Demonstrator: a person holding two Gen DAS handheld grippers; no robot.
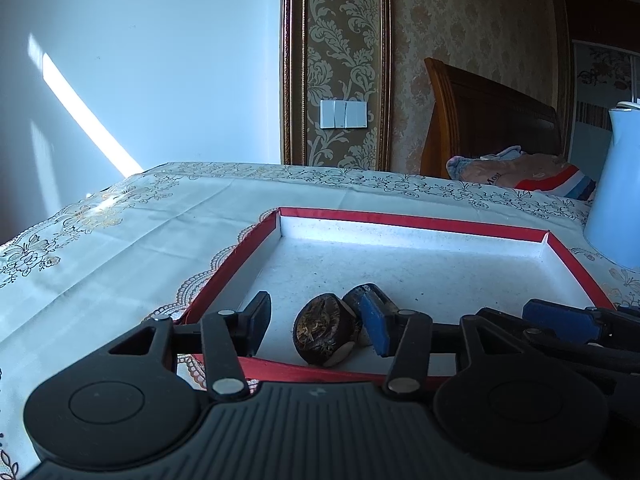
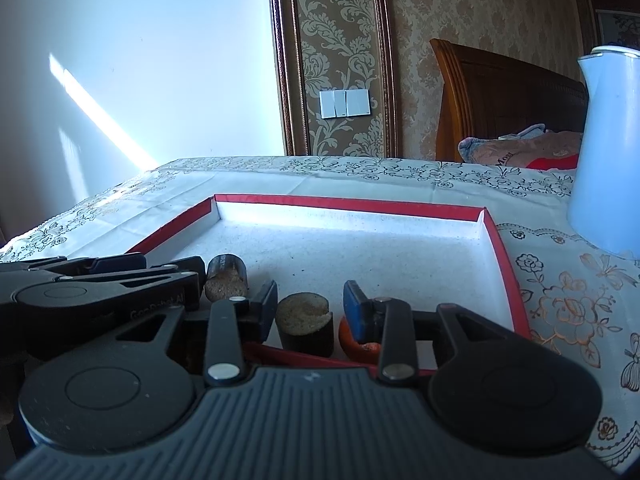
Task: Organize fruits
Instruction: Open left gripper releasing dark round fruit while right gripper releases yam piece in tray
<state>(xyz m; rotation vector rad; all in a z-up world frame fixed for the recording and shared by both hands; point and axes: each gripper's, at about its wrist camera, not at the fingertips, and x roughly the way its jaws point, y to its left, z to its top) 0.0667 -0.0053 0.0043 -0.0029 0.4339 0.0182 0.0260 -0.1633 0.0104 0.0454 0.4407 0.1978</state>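
Observation:
A shallow red-rimmed tray (image 1: 400,219) with a white floor lies on the patterned tablecloth; it also shows in the right wrist view (image 2: 344,202). In the left wrist view a dark brown fruit piece (image 1: 322,330) lies in the tray's near part between the fingers of my open left gripper (image 1: 318,326), with a second dark piece (image 1: 358,298) just behind the blue right finger. In the right wrist view my open right gripper (image 2: 310,310) straddles a dark cylindrical piece with a tan cut top (image 2: 306,322). An orange piece (image 2: 360,346) lies under its right finger. Another dark piece (image 2: 226,276) lies beside the left gripper (image 2: 132,264).
A pale blue kettle (image 2: 604,152) stands on the table to the right of the tray, also in the left wrist view (image 1: 618,188). A bed with wooden headboard (image 1: 488,116) and a pillow stands behind the table. A white wall lies at left.

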